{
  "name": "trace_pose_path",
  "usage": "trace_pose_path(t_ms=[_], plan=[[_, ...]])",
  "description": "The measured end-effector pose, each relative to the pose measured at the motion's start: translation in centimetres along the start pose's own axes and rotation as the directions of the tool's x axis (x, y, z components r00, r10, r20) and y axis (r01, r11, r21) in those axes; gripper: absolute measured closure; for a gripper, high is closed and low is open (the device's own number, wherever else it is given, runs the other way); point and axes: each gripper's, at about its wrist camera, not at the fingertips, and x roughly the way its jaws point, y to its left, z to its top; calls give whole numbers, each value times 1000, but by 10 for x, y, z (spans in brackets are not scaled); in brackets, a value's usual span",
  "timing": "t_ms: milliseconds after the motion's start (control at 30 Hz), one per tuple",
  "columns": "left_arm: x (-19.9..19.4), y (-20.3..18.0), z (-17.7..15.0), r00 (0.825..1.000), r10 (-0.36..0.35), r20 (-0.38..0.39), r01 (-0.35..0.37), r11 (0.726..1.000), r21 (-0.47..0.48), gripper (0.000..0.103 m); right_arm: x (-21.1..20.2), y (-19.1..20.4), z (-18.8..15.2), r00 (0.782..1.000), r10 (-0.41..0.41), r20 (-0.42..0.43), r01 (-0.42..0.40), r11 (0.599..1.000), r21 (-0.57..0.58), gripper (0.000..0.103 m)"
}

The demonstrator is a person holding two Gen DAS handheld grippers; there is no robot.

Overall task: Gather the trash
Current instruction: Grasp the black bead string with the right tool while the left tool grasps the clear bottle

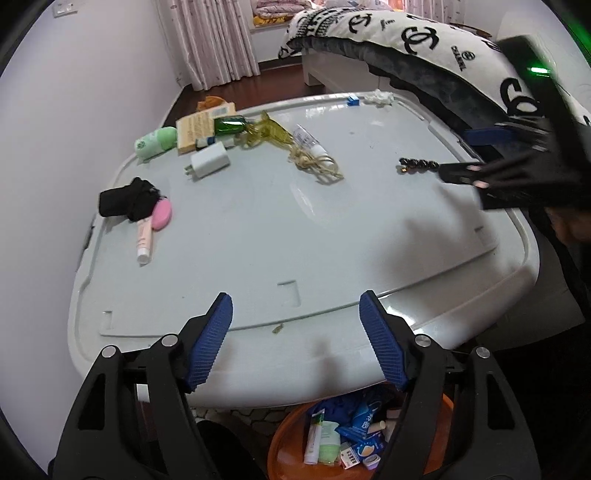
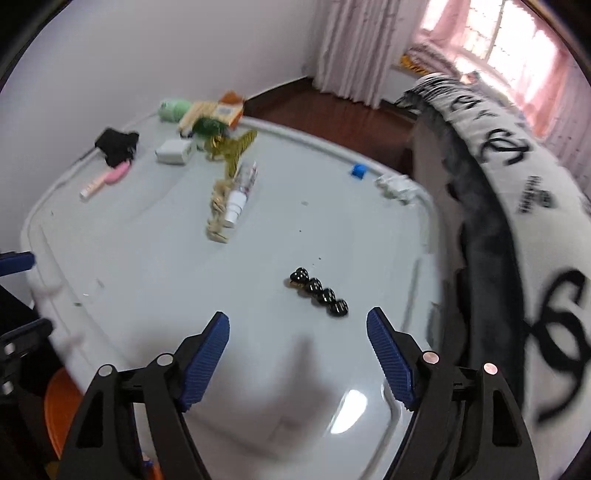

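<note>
A bedroom with a white wall, pink curtains [image 1: 214, 40] and dark wood floor frames a pale grey plastic lid [image 1: 295, 236] serving as the work surface. The left gripper [image 1: 295, 321] hangs over the lid's near edge, jaws spread wide and empty, above an orange bin [image 1: 284, 443] on the floor already holding tubes and packets. The right gripper [image 2: 297, 343], also spread and empty, hovers near the lid's right edge just short of a black beaded hair clip [image 2: 319, 291]. Litter crowds the far left corner: a green roll [image 1: 155, 142], a white charger [image 1: 208, 160], a green bottle [image 1: 231, 123], a black cloth [image 1: 125, 199]. A logo-printed blanket [image 1: 424, 33] drapes the bed beyond.
</note>
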Motion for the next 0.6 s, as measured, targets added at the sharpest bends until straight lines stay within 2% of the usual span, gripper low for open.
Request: trace_pose_path(t_ms=[67, 133, 200, 300, 367, 433, 500, 600], plan=[[4, -1, 0, 1000, -6, -6, 6, 1000, 3, 33, 18, -4, 3, 1000, 8, -8, -8, 1000, -27, 35], [6, -2, 2, 1000, -9, -8, 9, 1000, 6, 33, 33, -8, 6, 999, 26, -20, -26, 999, -29, 45], [9, -2, 2, 1000, -10, -8, 10, 1000, 8, 33, 46, -12, 9, 999, 33, -27, -34, 999, -29, 46], [12, -1, 3, 1000, -14, -12, 14, 1000, 7, 33, 66, -15, 12, 996, 65, -67, -67, 997, -36, 54], [15, 0, 3, 999, -24, -23, 24, 1000, -1, 33, 69, -20, 16, 992, 98, -74, -98, 995, 0, 57], [18, 0, 3, 999, -28, -29, 28, 1000, -4, 33, 69, -23, 20, 991, 84, -101, -81, 996, 31, 79], [19, 0, 4, 999, -31, -32, 31, 1000, -6, 33, 67, -24, 22, 990, 53, -134, -43, 996, 80, 79], [20, 0, 5, 999, -40, -30, 40, 999, -9, 33, 60, -12, 16, 987, -20, -158, 34, 996, 82, 80]])
